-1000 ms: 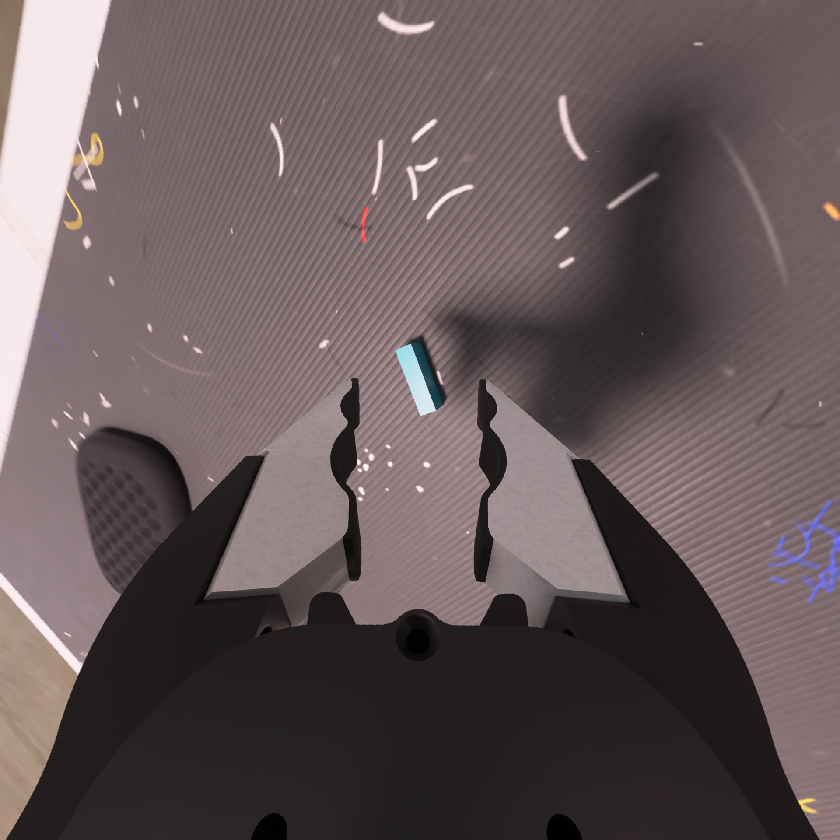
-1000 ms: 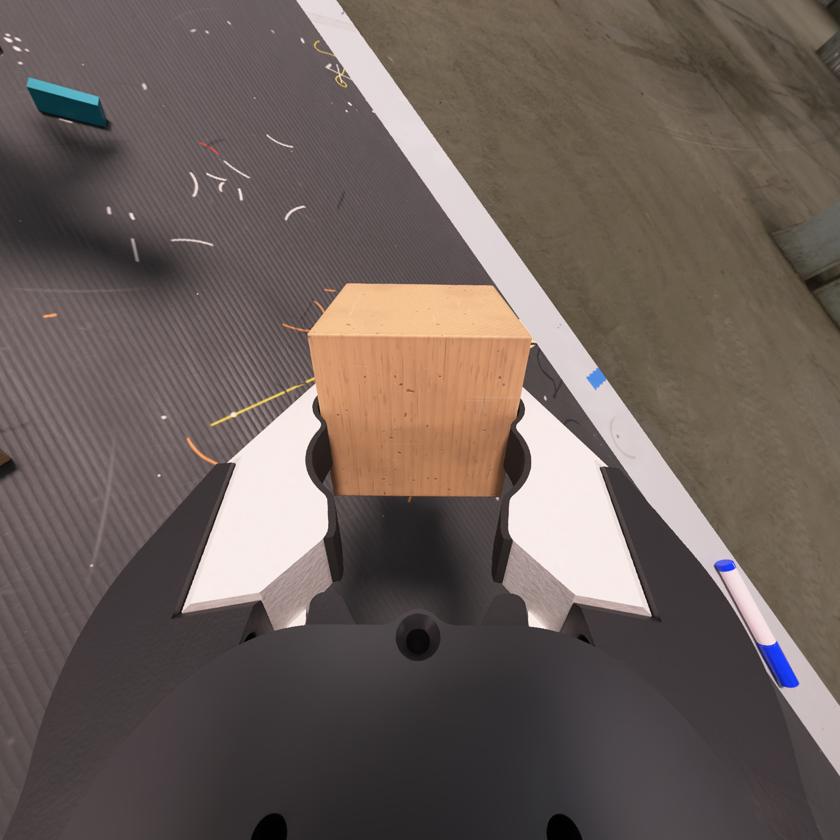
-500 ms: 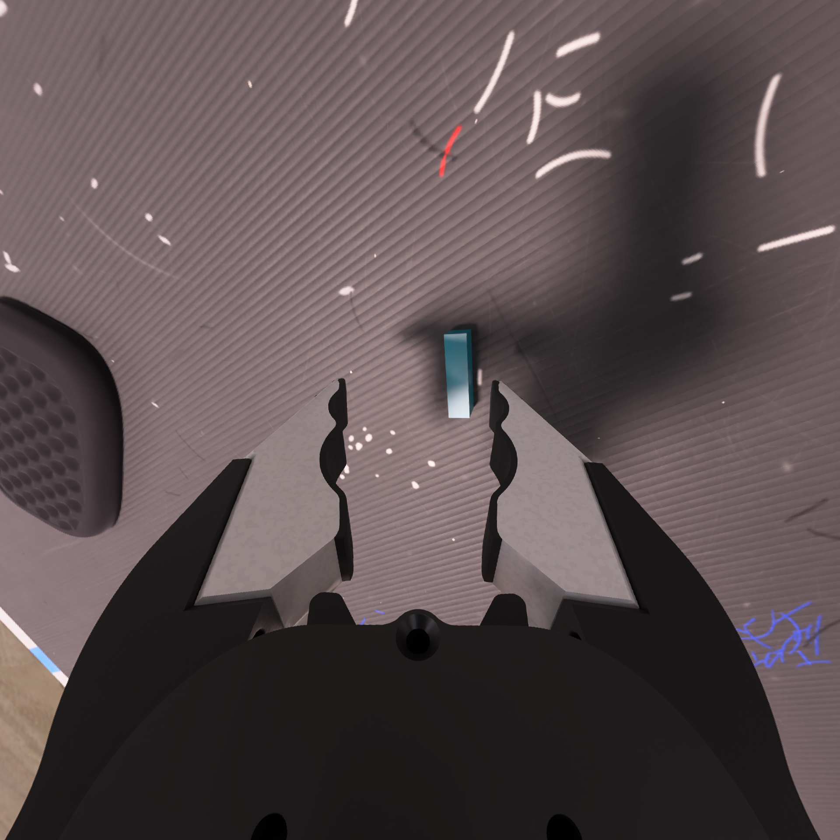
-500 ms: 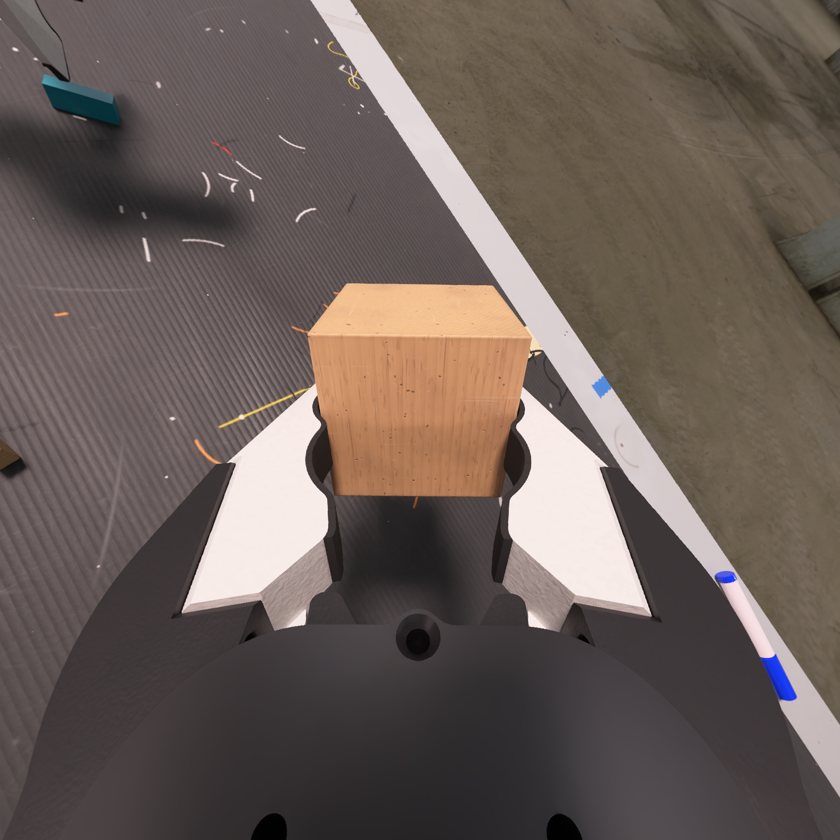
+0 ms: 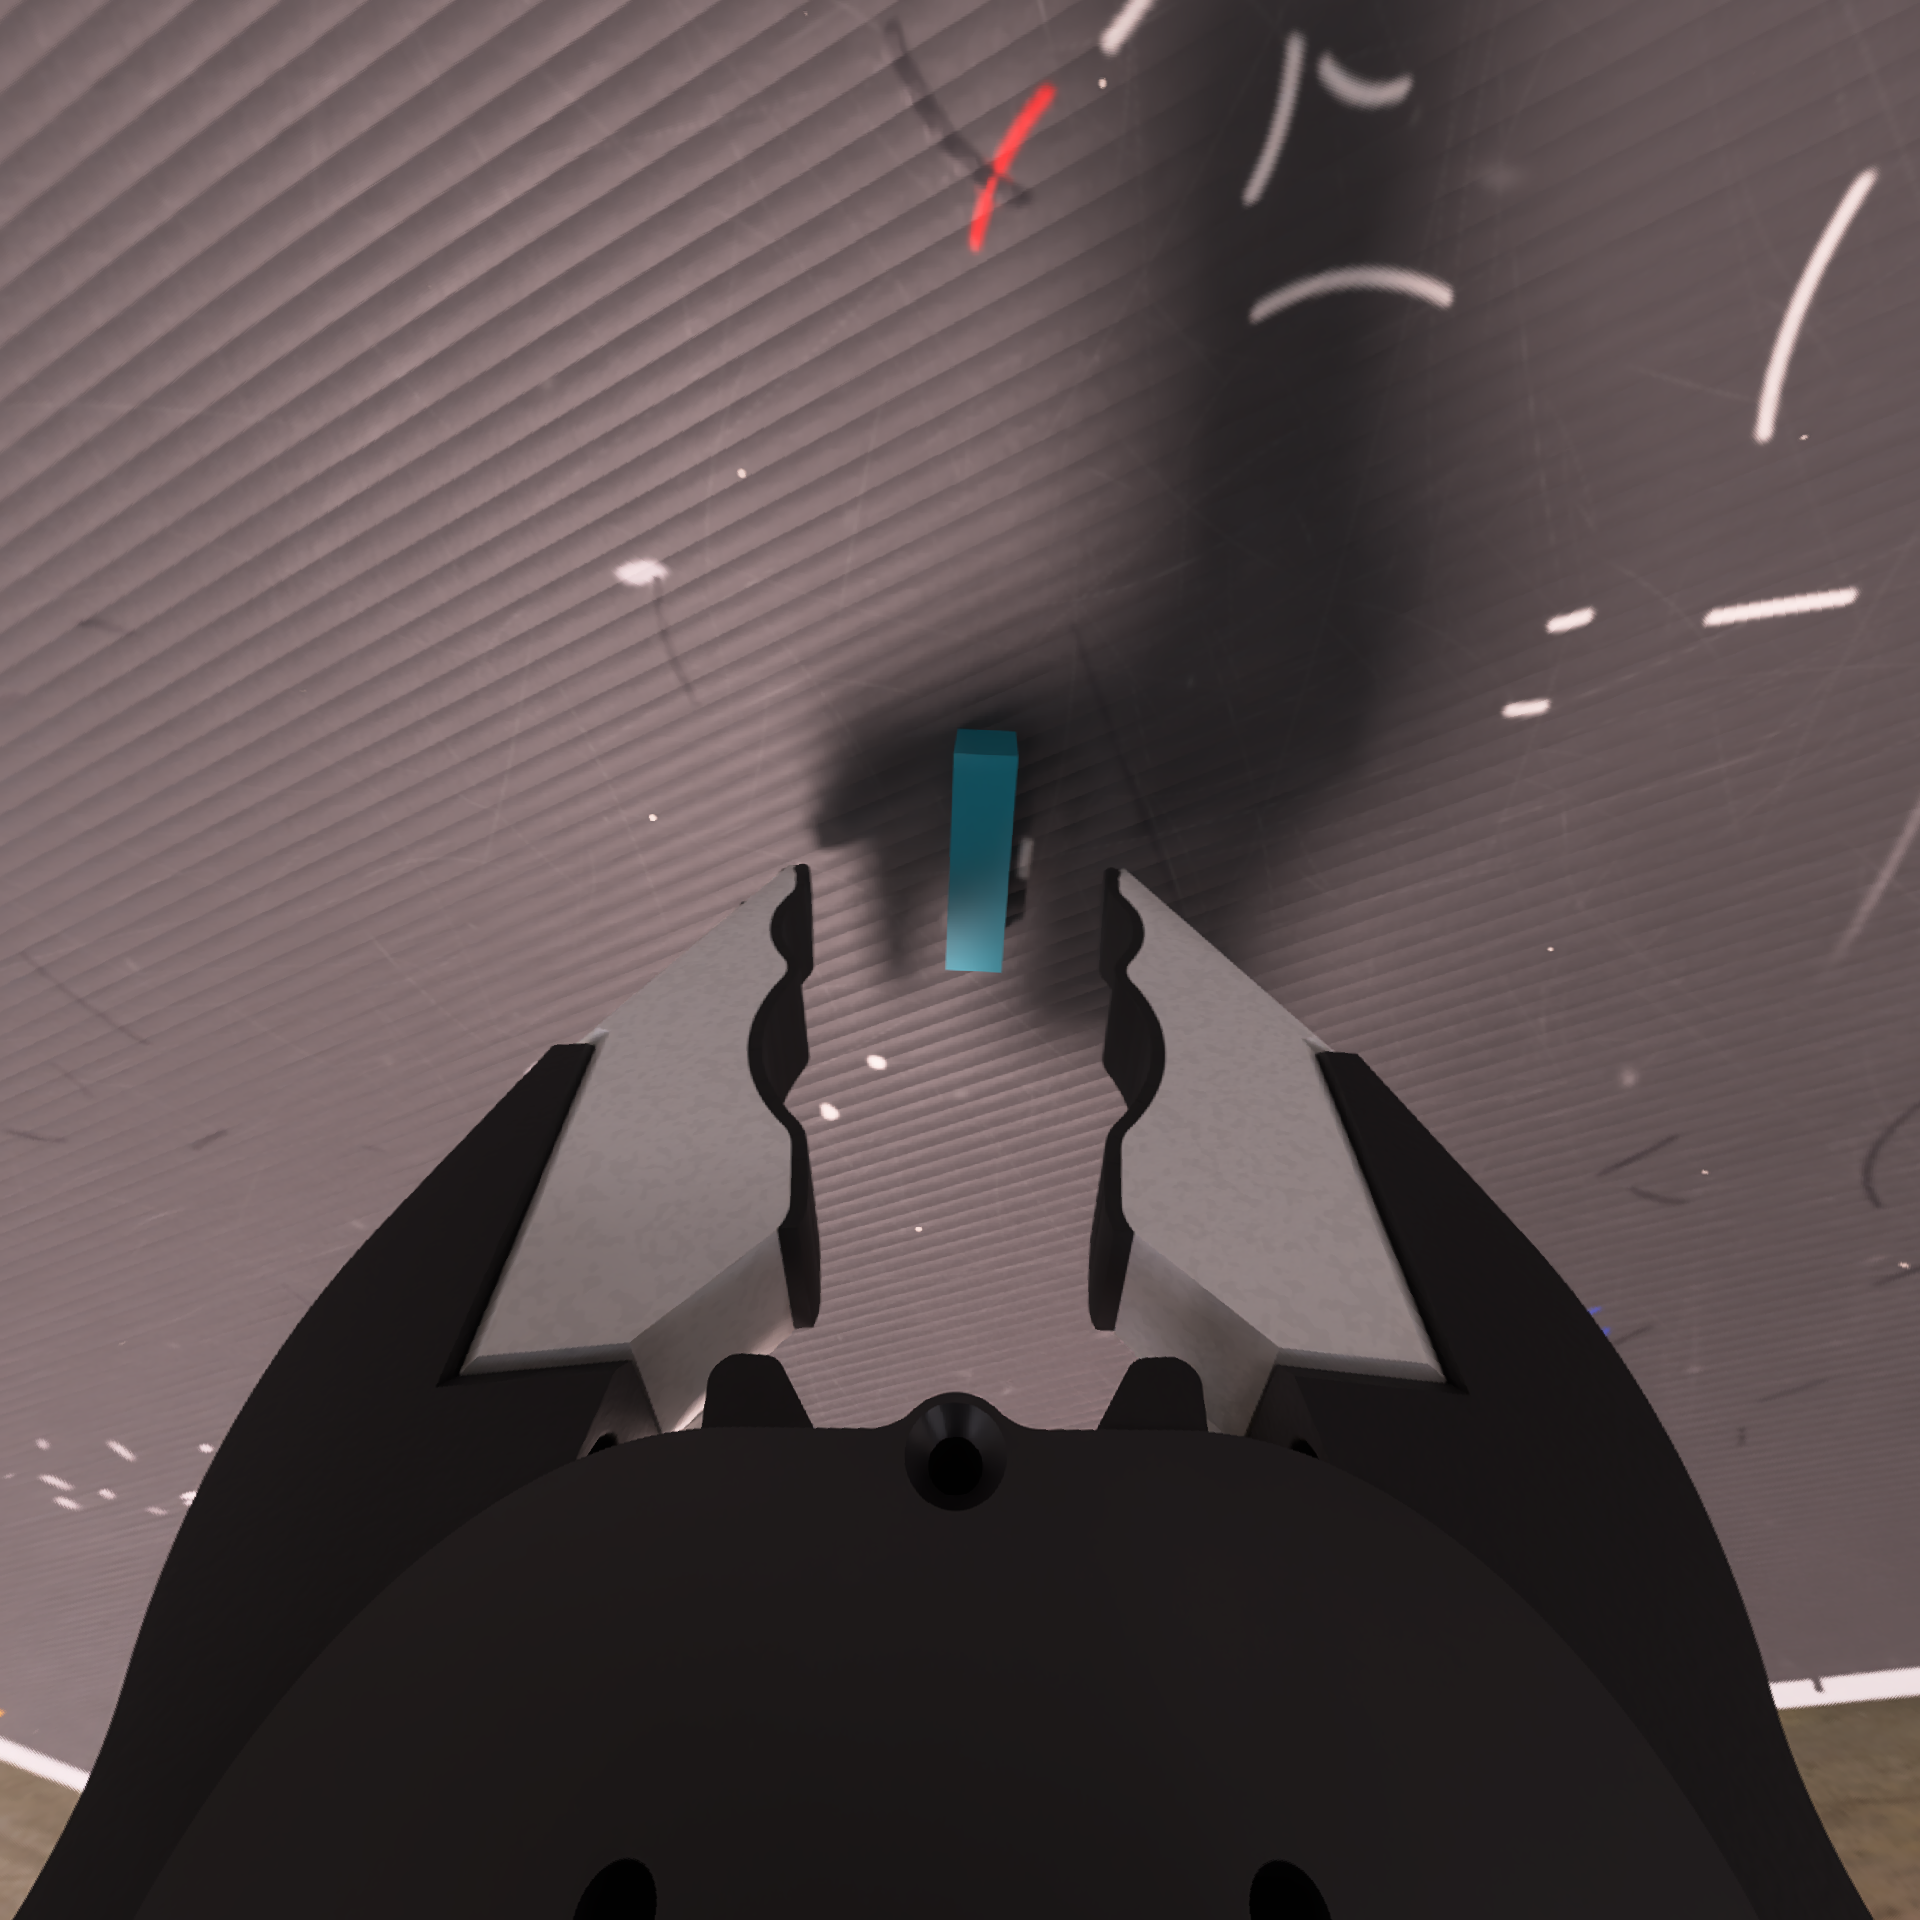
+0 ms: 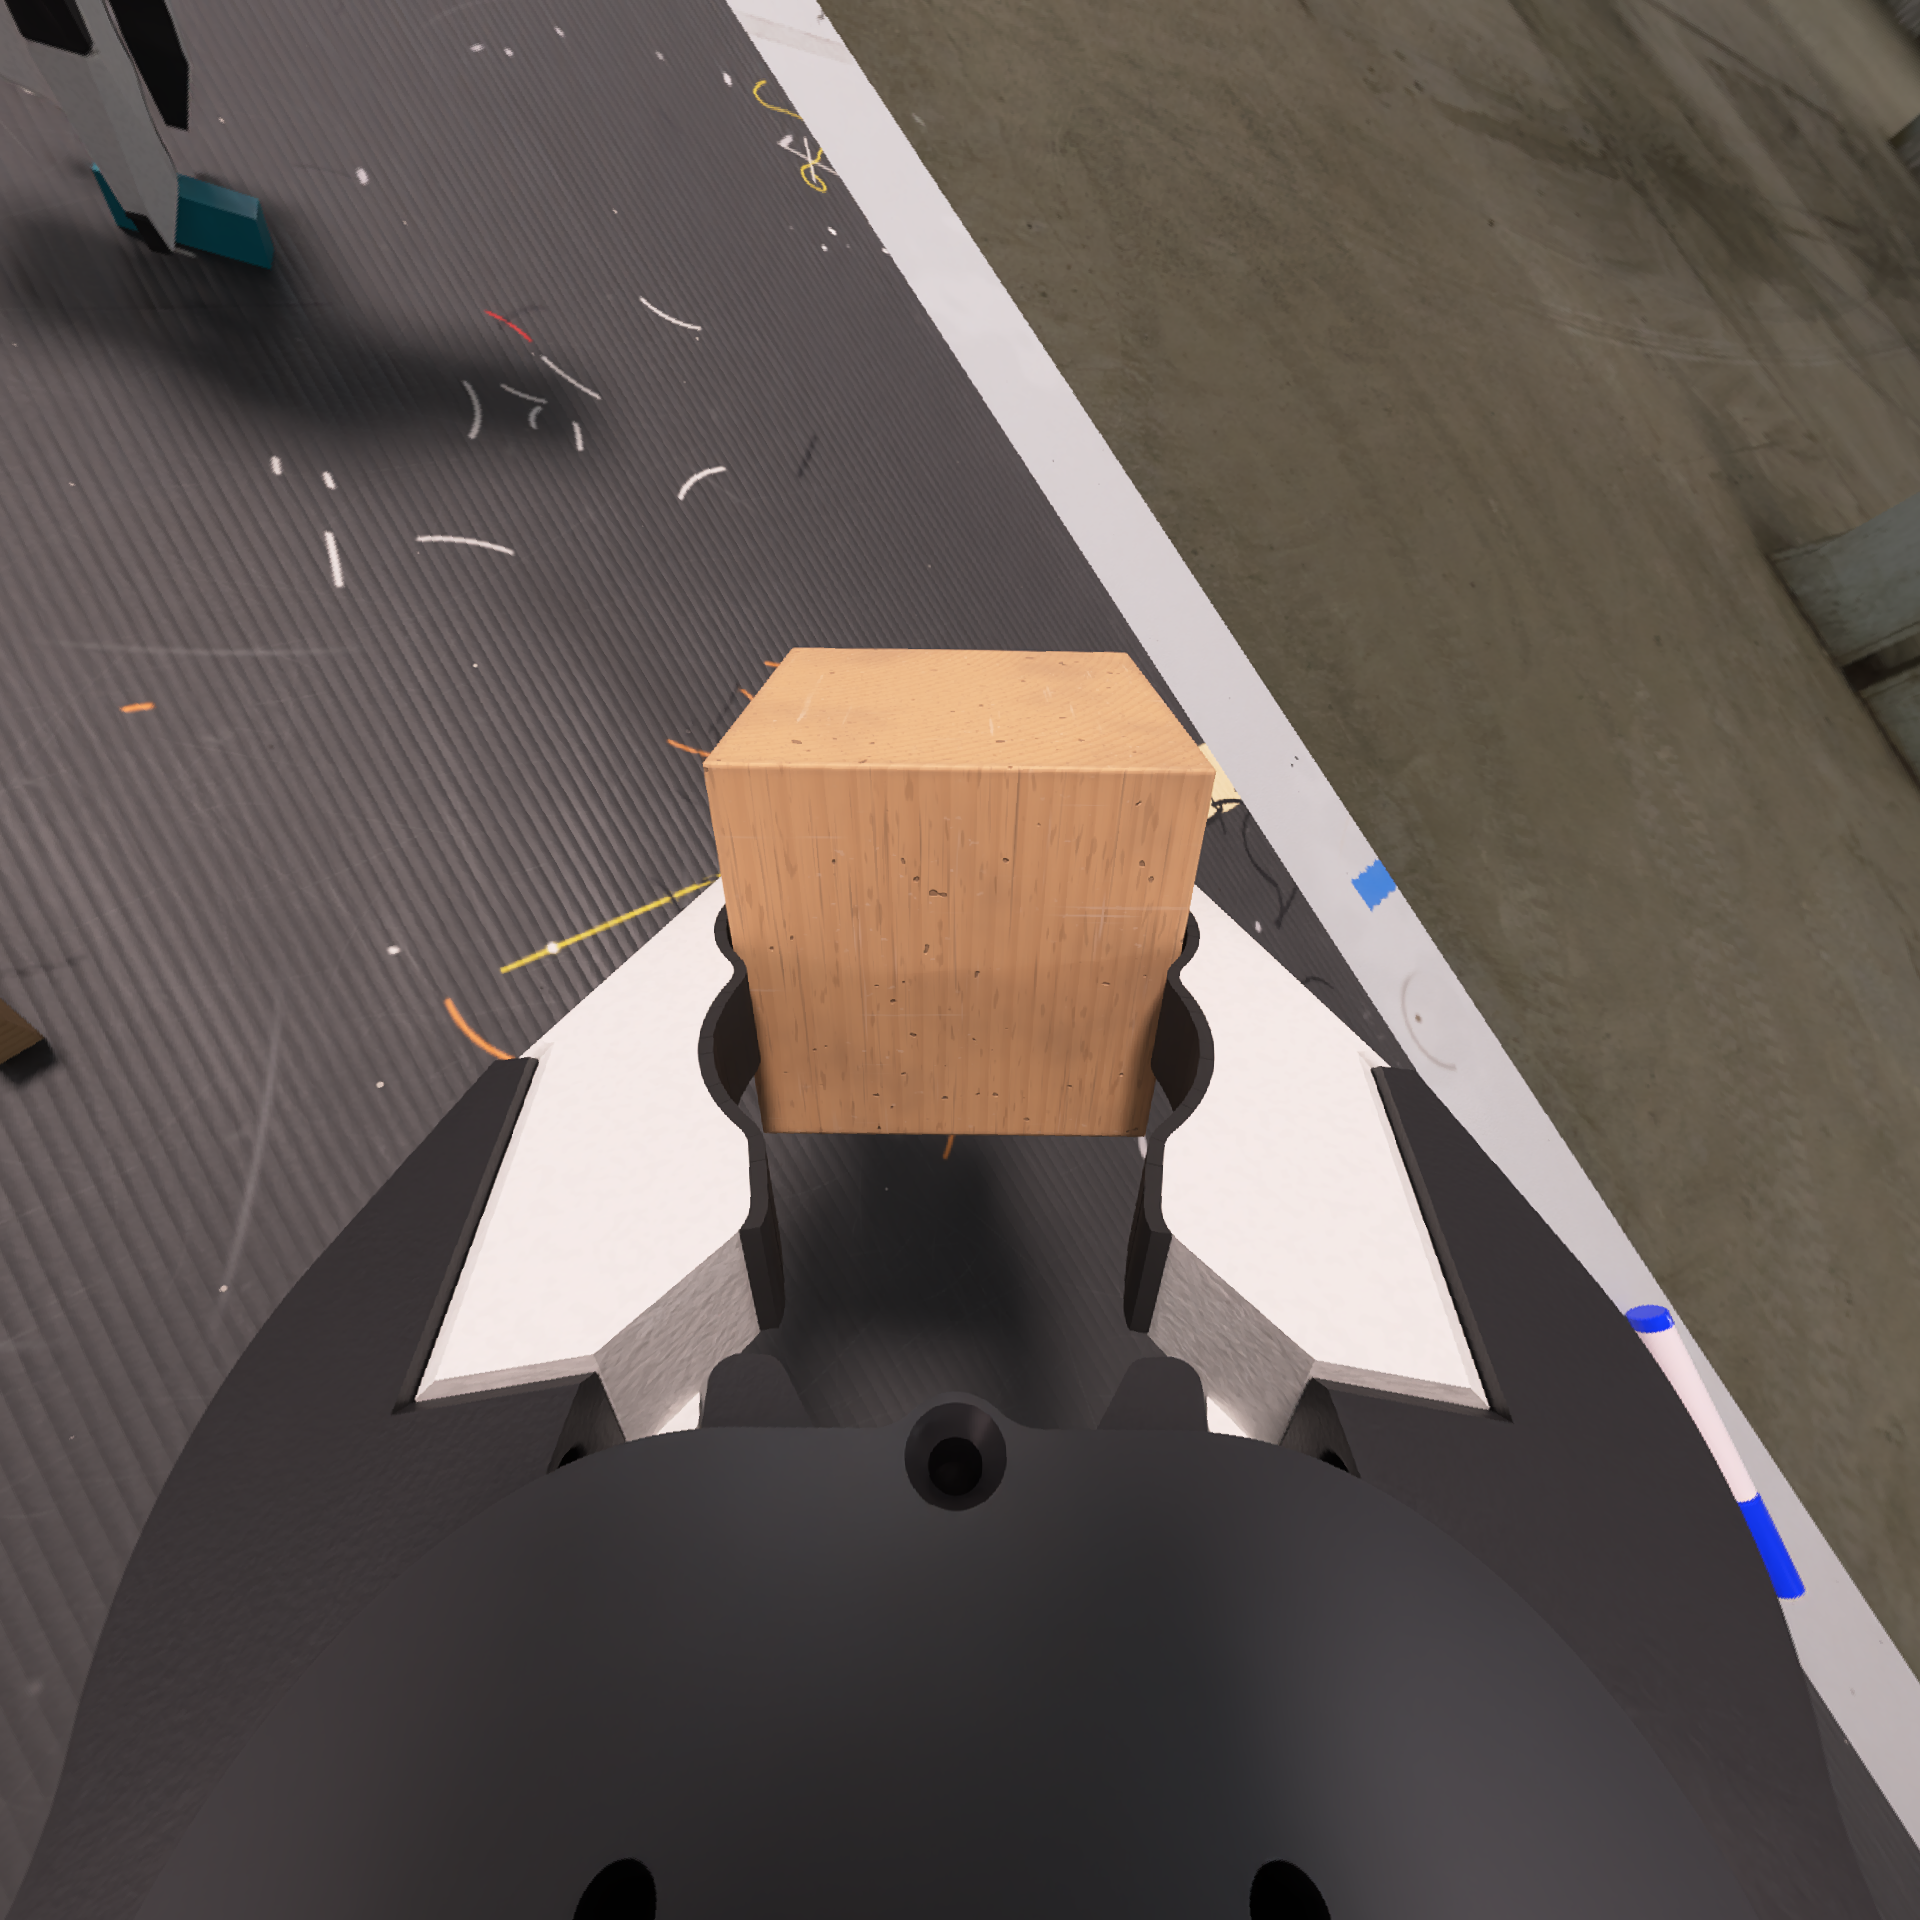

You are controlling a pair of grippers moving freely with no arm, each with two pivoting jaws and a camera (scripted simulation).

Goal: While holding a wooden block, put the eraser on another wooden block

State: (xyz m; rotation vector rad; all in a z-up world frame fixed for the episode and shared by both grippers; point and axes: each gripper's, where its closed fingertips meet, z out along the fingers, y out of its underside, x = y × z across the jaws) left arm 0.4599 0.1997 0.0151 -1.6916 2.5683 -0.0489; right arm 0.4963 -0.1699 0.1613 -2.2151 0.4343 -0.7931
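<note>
A small teal eraser lies on the dark ribbed mat, seen edge-on, just beyond my left gripper. The left gripper is open and empty, its fingertips either side of the eraser's near end. In the right wrist view the eraser sits far upper left with the left gripper's fingers coming down over it. My right gripper is shut on a light wooden block held above the mat. A corner of another wooden block shows at the left edge.
The mat's white border runs diagonally on the right, with bare floor beyond it. A blue and white marker lies on that border at lower right. Chalk-like scratches cover the mat. The border also shows low in the left wrist view.
My left gripper has come down and closer, lining up with the eraser, which now sits between its fingertips. The right gripper still holds the block and has hardly moved.
</note>
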